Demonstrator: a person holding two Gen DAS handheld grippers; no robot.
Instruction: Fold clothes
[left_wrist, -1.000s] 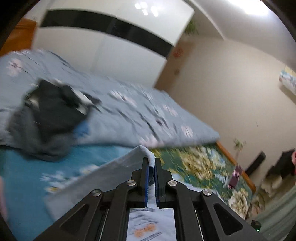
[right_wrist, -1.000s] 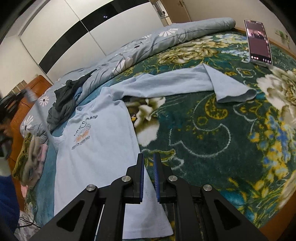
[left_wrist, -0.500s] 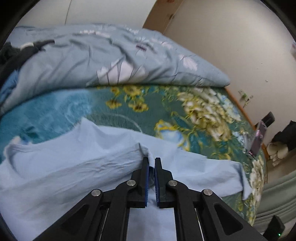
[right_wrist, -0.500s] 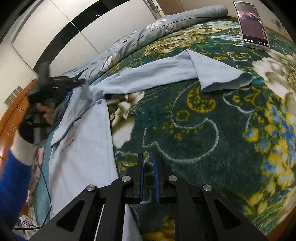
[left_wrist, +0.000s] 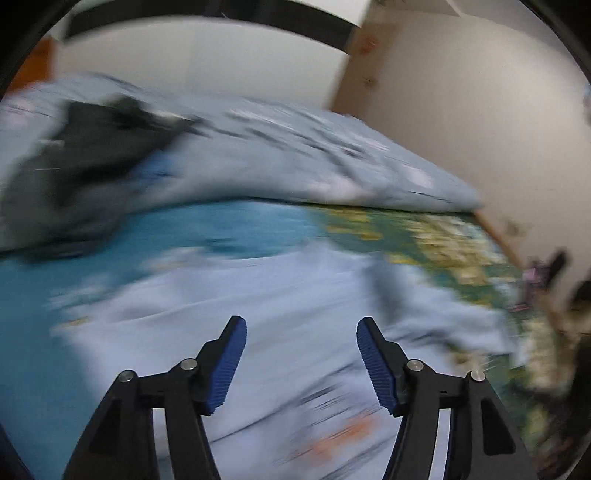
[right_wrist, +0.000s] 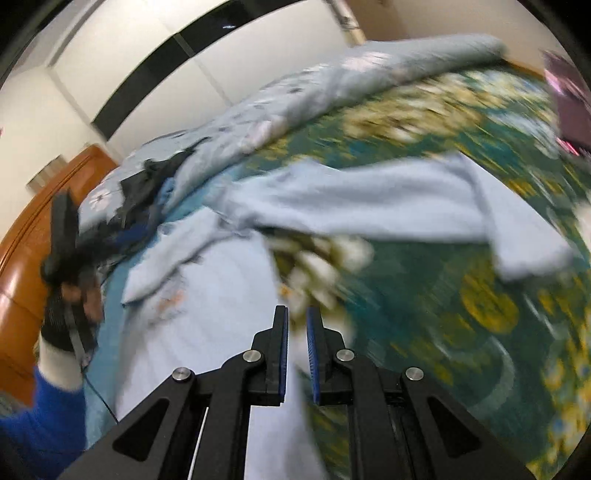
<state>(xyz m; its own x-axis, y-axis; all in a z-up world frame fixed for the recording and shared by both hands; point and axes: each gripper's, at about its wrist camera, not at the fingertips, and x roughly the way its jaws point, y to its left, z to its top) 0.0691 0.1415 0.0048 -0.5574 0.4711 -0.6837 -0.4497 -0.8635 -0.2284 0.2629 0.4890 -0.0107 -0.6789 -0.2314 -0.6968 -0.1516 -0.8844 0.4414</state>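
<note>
The light blue T-shirt (right_wrist: 207, 325) lies spread on the floral bedspread (right_wrist: 461, 314), chest print up, with one long sleeve (right_wrist: 369, 199) stretched away to the right and folded over at its cuff. The print shows only as smeared orange and grey marks; no word of it can be read, and both views are blurred. The left gripper (left_wrist: 301, 328) hangs over the shirt (left_wrist: 258, 314) with its blue pads wide apart; its jaws have just been opening and nothing sits between them, the cloth lying loose below. The right gripper (right_wrist: 296, 317) has its jaws drawn nearly together at the shirt's near right edge; whether they pinch any cloth cannot be told. In the right wrist view the person's gloved left hand (right_wrist: 70, 302), blue sleeve below it, is at far left. A grey-blue flowered quilt (left_wrist: 314, 158) lies bunched along the far side of the bed, dark clothes (left_wrist: 74, 166) heaped on it at left. A phone (right_wrist: 569, 99) with a lit screen lies far right; its screen is unreadable
</note>
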